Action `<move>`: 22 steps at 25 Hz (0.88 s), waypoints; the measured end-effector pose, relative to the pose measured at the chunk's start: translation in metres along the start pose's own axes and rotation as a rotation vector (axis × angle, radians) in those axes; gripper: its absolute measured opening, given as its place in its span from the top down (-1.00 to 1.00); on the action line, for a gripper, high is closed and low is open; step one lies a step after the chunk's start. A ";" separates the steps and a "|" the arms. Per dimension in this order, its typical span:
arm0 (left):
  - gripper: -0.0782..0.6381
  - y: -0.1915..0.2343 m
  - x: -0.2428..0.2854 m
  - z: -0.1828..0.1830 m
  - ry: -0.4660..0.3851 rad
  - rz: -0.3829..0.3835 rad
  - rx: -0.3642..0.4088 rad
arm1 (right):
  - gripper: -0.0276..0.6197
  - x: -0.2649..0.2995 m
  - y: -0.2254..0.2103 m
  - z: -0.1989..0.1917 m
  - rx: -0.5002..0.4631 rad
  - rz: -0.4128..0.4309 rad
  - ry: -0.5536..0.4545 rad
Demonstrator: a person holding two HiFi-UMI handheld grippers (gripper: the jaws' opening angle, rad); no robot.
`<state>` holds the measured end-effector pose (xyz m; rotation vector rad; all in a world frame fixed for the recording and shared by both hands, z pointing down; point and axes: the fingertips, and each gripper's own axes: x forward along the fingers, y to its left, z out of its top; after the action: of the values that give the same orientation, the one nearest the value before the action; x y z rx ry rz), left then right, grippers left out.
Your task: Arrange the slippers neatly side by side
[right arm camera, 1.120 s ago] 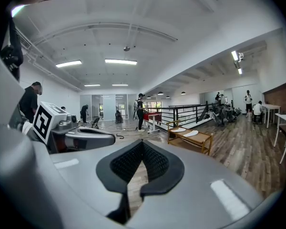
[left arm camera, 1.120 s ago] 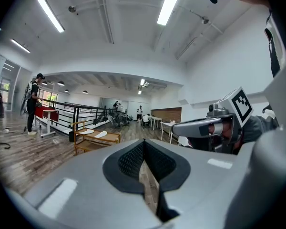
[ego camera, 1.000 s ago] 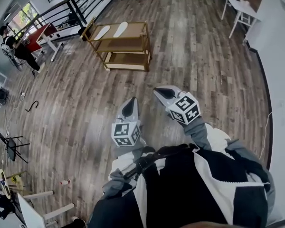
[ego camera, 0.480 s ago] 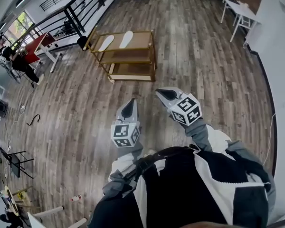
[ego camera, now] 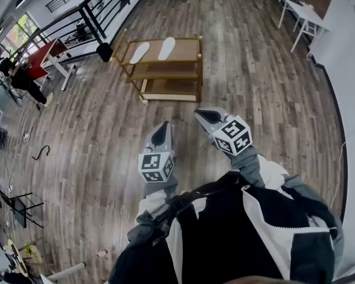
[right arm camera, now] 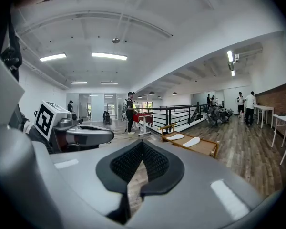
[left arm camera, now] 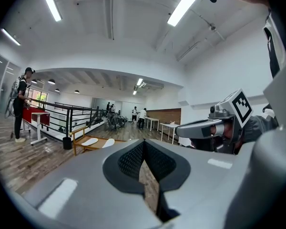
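Shifted since the earlier frame: the shelf rack [ego camera: 173, 70] is seen lower and further right in the head view, nearer the grippers. Both grippers are held where they were.

Left gripper [ego camera: 163, 129]: jaws closed together, nothing between the pads, only floor seen through the slit. It is held above the floor, pointing to 12 o'clock. The marker cube is carried at its 6 o'clock end, against a grey sleeve [ego camera: 160, 197].

Right gripper [ego camera: 203, 115]: jaws likewise closed and empty. It is placed at 2 o'clock of the left gripper, apart from it, pointing to 11 o'clock.

Slippers [ego camera: 140, 52]: two, white, laid flat on the top level of the shelf rack, one at 9 o'clock of the other. They are near each other but not touching, and both lie well apart from the grippers, at 12 o'clock of them.

Shelf rack: wooden, open-sided, three levels, set on the plank floor [ego camera: 94, 135].

Black bin [ego camera: 105, 52]: set at 9 o'clock of the rack, against a black railing [ego camera: 86, 13].

Red table [ego camera: 42, 49]: placed at 9 o'clock of the bin, with a person [ego camera: 15, 73] beside it.

White table [ego camera: 302, 13]: located at 2 o'clock, near the wall.
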<state>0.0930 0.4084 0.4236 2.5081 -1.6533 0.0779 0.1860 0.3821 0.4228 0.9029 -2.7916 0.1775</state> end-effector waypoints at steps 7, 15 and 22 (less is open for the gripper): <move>0.76 0.038 0.016 -0.007 0.006 0.026 -0.032 | 0.90 0.033 -0.012 -0.003 0.007 0.004 0.027; 0.76 0.089 0.065 -0.009 0.040 0.075 -0.031 | 0.90 0.099 -0.057 -0.002 0.041 0.048 0.027; 0.76 0.127 0.147 0.013 0.035 0.139 -0.026 | 0.90 0.157 -0.130 0.019 0.028 0.114 0.027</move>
<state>0.0344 0.2230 0.4386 2.3571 -1.8005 0.1130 0.1352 0.1855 0.4469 0.7421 -2.8238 0.2444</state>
